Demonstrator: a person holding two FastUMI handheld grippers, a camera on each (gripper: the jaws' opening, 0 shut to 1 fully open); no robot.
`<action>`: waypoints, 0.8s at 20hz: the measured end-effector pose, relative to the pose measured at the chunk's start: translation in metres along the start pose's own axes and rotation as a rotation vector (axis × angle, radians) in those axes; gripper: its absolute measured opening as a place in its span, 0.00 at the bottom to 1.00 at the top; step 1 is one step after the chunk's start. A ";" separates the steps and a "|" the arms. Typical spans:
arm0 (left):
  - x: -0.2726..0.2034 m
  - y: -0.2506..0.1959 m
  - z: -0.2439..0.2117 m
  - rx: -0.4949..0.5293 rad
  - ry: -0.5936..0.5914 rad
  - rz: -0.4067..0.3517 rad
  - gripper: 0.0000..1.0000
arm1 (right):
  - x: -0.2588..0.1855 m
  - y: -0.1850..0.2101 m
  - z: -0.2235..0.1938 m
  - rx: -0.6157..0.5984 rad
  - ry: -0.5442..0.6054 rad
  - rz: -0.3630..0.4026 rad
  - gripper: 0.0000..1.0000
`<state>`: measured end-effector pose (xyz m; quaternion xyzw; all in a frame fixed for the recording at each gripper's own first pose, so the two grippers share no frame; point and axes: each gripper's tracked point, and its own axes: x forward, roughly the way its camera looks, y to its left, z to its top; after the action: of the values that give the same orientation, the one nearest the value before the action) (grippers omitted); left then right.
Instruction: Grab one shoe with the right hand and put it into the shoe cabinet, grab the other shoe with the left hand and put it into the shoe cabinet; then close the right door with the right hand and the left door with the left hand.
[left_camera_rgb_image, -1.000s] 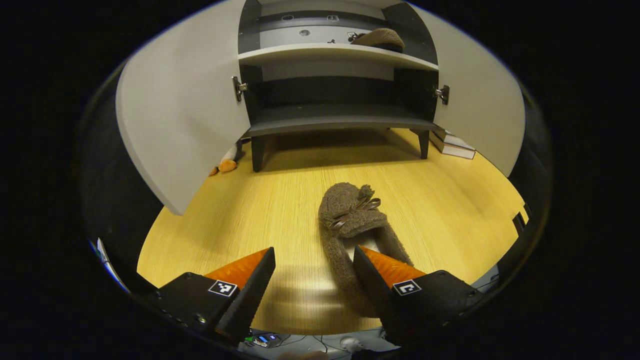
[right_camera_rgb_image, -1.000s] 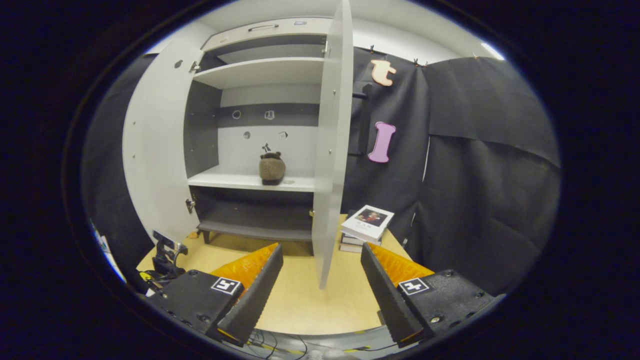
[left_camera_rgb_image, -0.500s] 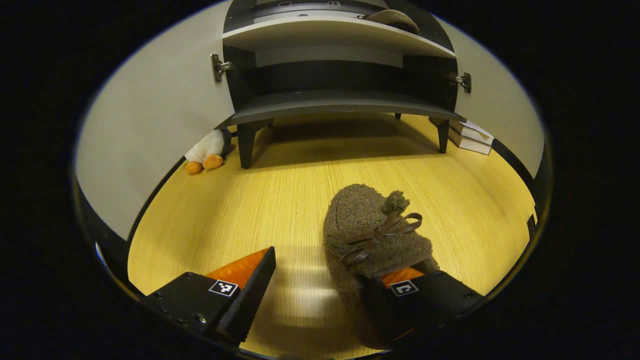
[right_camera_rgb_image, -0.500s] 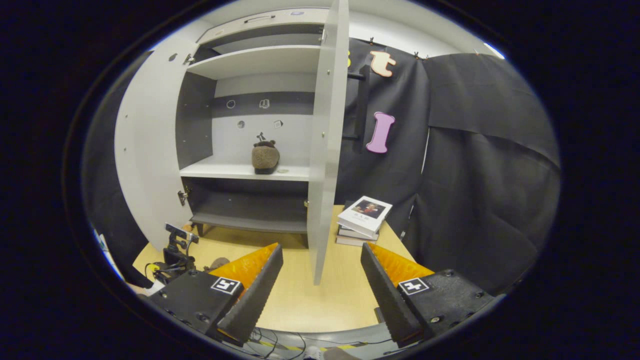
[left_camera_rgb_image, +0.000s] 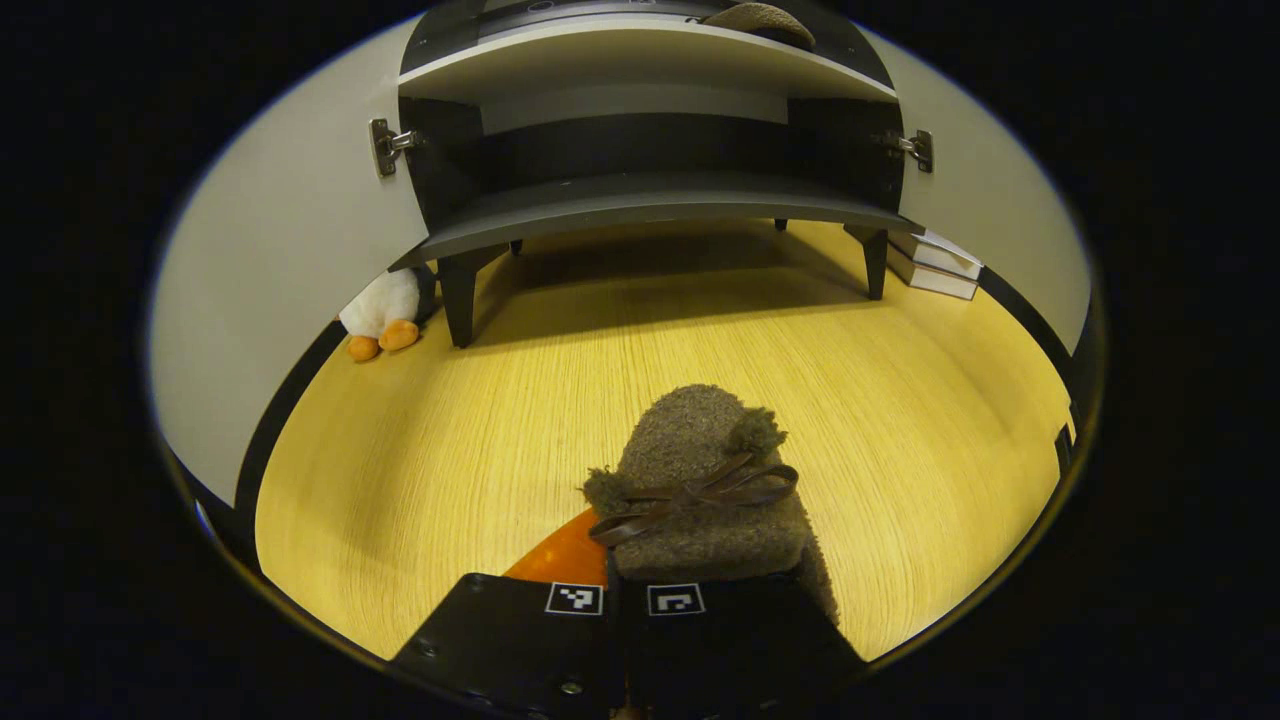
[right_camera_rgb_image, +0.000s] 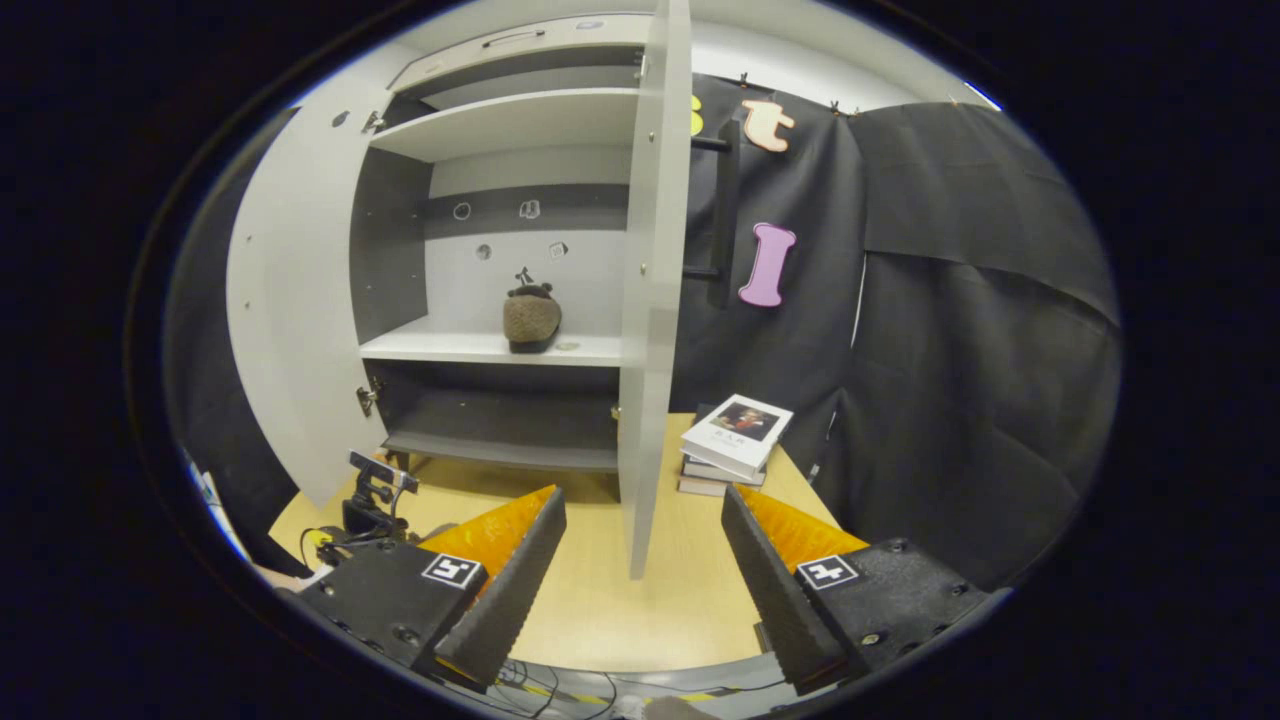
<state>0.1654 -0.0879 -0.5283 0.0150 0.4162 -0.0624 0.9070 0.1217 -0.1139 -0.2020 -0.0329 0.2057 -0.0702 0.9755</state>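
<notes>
Occluded and cropped regions.
Heel of slipper (left_camera_rgb_image: 705, 500) concealed behind left gripper (left_camera_rgb_image: 630, 600); book stack (right_camera_rgb_image: 733, 440) partly screened by right door (right_camera_rgb_image: 650, 300).

A wooden tabletop (left_camera_rgb_image: 480, 430) carries the shoe cabinet (left_camera_rgb_image: 640, 205) on its legs, a brown slipper (left_camera_rgb_image: 705, 480), stacked books (right_camera_rgb_image: 735, 440) and what seems a plush penguin (left_camera_rgb_image: 380, 310). Another slipper (right_camera_rgb_image: 531, 318) sits on the cabinet's white shelf (right_camera_rgb_image: 450, 347).

One fuzzy brown bow-topped shoe (left_camera_rgb_image: 705, 490) lies on the wooden floor; its mate (right_camera_rgb_image: 531, 318) sits on the open cabinet's (right_camera_rgb_image: 300, 330) shelf.
</notes>
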 end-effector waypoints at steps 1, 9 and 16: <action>-0.003 0.005 0.001 -0.005 0.007 0.015 0.02 | 0.000 0.001 0.001 0.000 -0.002 0.006 1.00; -0.086 0.028 0.103 -0.071 -0.144 0.095 0.00 | -0.011 0.005 0.013 0.027 -0.042 0.045 1.00; -0.161 0.050 0.257 -0.080 -0.381 0.123 0.00 | -0.025 0.012 0.023 0.023 -0.081 0.075 1.00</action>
<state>0.2608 -0.0423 -0.2397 -0.0078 0.2377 0.0081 0.9713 0.1102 -0.0972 -0.1720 -0.0166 0.1662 -0.0347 0.9853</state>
